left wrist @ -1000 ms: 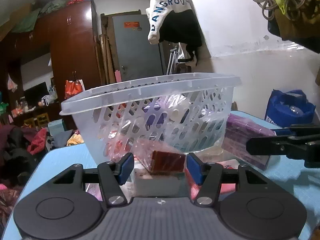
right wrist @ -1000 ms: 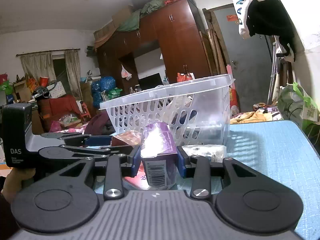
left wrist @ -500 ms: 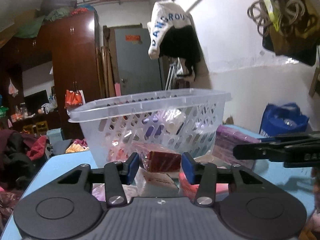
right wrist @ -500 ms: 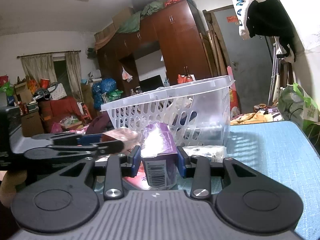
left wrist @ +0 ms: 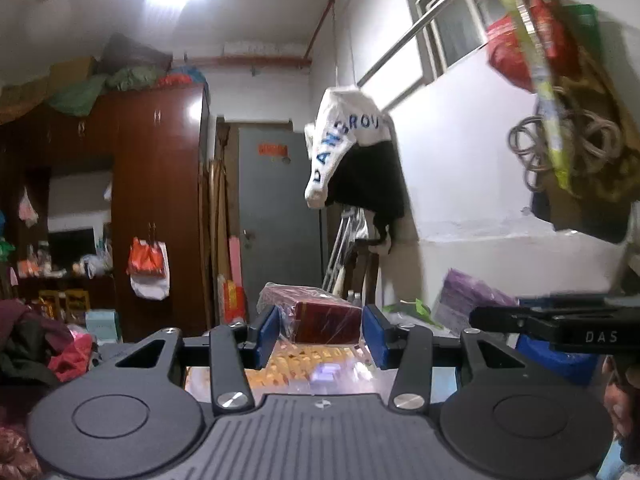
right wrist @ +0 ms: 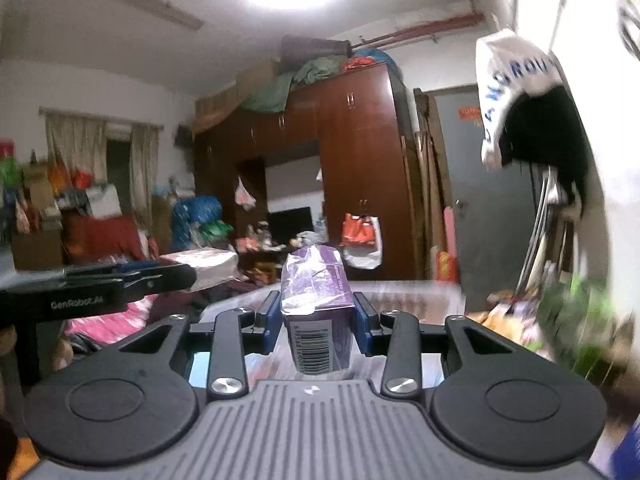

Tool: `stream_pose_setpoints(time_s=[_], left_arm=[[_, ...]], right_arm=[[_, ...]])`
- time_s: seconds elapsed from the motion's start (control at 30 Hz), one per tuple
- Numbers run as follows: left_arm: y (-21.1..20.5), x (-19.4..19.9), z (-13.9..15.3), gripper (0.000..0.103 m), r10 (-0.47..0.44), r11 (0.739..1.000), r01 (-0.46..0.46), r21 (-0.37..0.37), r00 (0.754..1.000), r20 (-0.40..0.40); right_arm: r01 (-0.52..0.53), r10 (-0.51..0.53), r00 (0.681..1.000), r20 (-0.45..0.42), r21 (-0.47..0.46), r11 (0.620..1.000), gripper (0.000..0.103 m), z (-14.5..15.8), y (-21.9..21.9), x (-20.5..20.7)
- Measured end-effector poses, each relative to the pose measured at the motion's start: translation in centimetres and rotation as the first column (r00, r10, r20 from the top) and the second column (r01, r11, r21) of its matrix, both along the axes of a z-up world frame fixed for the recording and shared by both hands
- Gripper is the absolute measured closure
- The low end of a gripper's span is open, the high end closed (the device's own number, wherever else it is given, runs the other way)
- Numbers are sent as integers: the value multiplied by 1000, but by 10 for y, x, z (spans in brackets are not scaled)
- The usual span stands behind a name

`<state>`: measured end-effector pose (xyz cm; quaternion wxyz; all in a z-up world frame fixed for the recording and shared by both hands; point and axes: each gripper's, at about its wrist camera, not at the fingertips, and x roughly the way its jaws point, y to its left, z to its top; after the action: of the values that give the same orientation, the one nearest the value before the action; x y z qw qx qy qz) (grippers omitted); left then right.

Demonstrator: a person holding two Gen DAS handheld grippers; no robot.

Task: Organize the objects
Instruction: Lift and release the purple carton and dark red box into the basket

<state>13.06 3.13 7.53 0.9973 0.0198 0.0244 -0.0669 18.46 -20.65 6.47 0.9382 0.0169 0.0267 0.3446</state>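
My left gripper (left wrist: 320,330) is shut on a dark red box in clear wrap (left wrist: 326,320), held level in the air. In the right wrist view the same gripper (right wrist: 120,280) comes in from the left, and its box (right wrist: 204,264) looks pale with glare. My right gripper (right wrist: 316,320) is shut on a purple packet (right wrist: 316,300) with a barcode facing me. In the left wrist view that gripper (left wrist: 560,322) reaches in from the right with the purple packet (left wrist: 468,296). Below my left fingers lie blurred yellow and purple items (left wrist: 312,364). A pale blurred band (right wrist: 420,292) lies behind the right fingers.
A brown wardrobe (left wrist: 156,208) and a grey door (left wrist: 276,216) stand ahead. A white and black garment (left wrist: 352,160) hangs by the wall on the right. A blue bag (left wrist: 560,360) sits low right, and a person's hand (left wrist: 624,392) shows at the edge.
Both grippers have risen with their packets, so the white basket and blue table have dropped out of sight. The left jaws have closed onto the red box.
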Motion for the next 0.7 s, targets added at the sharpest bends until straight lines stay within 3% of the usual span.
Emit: stream_pose_setpoints(time_s=[0.13,0.2,0.23,0.27,0.3,0.33,0.37,0.43,0.53,0.7], left_arm=[[0,69,19,52,5,1000,-3,17,987,-163],[0,92,11,42,-7,1000,12,23,978,-210],[0,101,5,41,27,999,-19,36,973,-231],[0,106,0,41,51,998,-40,48,966,-255],[1,103,-3,41,50,998,-39,45,964,-261],[5,88,-7,41,19,999,-13,32,976,-218],[9,71,-10,39,-6,1000,10,24,984,-179],[16,42,-20,23,-19,1000,19,3,987,-161],[24,8,-52,20,-17,1000,13,-21,980,-200],[28,-8,-97,20,35,998,-48,-38,956,-290]], right_arm=[[18,-21,999,-25,-131,991,62,33,30,48],[36,-48,997,-59,-200,979,45,31,44,70],[61,-78,995,-65,-227,972,30,26,49,77],[78,-97,993,-66,-248,965,24,21,52,79],[84,-106,992,-70,-269,959,23,17,53,77],[82,-104,992,-68,-271,959,22,12,50,71],[76,-94,994,-61,-254,964,13,7,44,60],[71,-85,994,-61,-208,975,0,-5,25,38],[84,-109,987,-119,-191,978,0,-34,1,21],[118,-173,943,-285,-200,973,0,-75,-10,38]])
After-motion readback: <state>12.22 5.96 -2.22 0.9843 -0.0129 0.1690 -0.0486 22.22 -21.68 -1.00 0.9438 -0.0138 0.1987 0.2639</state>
